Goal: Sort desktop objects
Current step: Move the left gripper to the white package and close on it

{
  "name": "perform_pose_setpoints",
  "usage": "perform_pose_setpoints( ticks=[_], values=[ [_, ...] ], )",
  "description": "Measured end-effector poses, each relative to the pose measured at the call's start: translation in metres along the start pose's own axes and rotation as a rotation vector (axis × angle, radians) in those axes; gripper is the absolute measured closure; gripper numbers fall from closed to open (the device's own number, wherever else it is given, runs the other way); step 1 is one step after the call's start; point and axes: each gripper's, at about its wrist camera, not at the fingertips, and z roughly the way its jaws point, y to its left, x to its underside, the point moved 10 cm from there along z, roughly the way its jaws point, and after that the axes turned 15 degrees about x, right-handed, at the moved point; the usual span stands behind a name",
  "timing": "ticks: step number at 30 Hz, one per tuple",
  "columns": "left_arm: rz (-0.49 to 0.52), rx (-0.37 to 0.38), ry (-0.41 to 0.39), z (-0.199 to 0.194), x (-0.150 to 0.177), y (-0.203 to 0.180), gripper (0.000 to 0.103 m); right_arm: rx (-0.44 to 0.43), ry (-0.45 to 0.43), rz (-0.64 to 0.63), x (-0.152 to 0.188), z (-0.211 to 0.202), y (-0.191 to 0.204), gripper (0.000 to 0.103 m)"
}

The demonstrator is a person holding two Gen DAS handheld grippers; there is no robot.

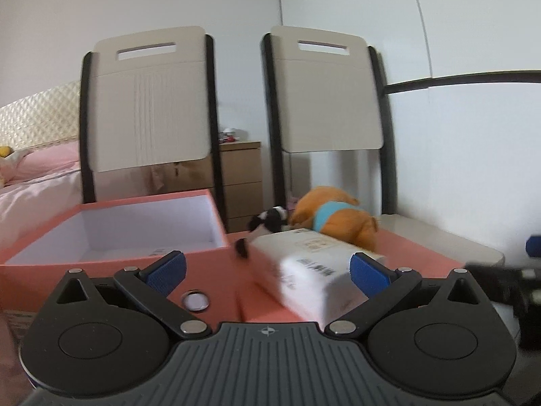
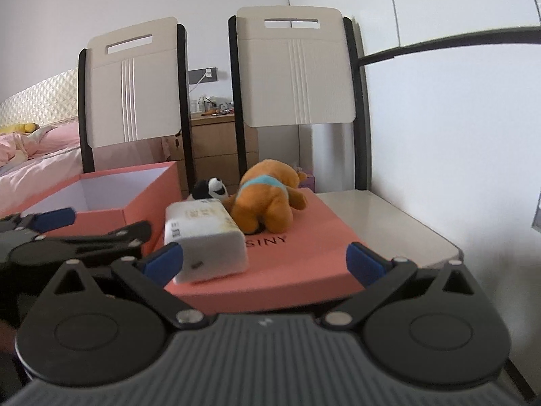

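The open pink box (image 1: 111, 237) is sitting at about ten o'clock from the left tongs (image 1: 267, 267), its white inside looking nearly bare apart from something small and pale low in the near corner, too unclear to name. Its flat pink lid (image 2: 304, 247) is lying just to the right of it and is carrying the loose things. Beyond both, two chairs (image 2: 294, 71) are standing with their backs to the wall.

On the lid, the orange plush dog (image 2: 267, 199) is lying at twelve o'clock from the right tongs (image 2: 265, 258), touching the small black-and-white plush (image 2: 213, 187) at its left. The white packet (image 1: 314, 270) is lying in front of them, nearest the person.

The left tongs are spread wide and gripping nothing, and the packet is sitting between their blue tips. The right tongs are likewise released and empty, hanging back at the lid's near edge.

It looks like the packet is the piece being taken in hand first. The next move calls for the left tongs to close squarely across its width, lift it off the lid, and carry it toward ten o'clock over the box wall.
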Motion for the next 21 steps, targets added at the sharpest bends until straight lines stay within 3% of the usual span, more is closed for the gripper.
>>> perform_pose_setpoints(
  ticks=[6, 18, 21],
  values=[
    [0.004, -0.007, 0.007, 0.02, 0.0, -0.018, 0.0, -0.074, 0.042, -0.031, 0.018, -0.01, -0.007, 0.0],
    [0.025, -0.061, 0.024, 0.059, -0.001, -0.027, 0.0, -0.308, 0.062, -0.072, 0.034, -0.047, -0.002, 0.0],
    [0.032, -0.056, 0.033, 0.068, 0.003, -0.035, 0.0, -0.321, 0.058, -0.084, 0.035, -0.053, 0.0, 0.0]
  ],
)
